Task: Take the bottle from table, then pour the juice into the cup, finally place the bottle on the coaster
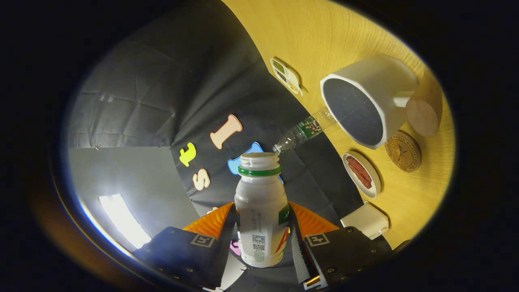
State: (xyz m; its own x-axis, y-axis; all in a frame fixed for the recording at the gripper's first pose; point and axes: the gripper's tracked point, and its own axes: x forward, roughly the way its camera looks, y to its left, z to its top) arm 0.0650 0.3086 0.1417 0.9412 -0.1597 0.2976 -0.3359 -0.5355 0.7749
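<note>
Our gripper (262, 227) pinches the bottle (261, 211), both fingers pressing; we should bring its open mouth over the cup (367, 105) before tipping further; coaster (402, 151) waits beside.

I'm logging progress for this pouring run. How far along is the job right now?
Done: the bottle is off the table, clamped between the gripper fingers, cap off. In hand: it is carried tilted toward the white cup, mouth not yet over it. Left: the pour, then setting the bottle on the cork coaster beside the cup.
</note>
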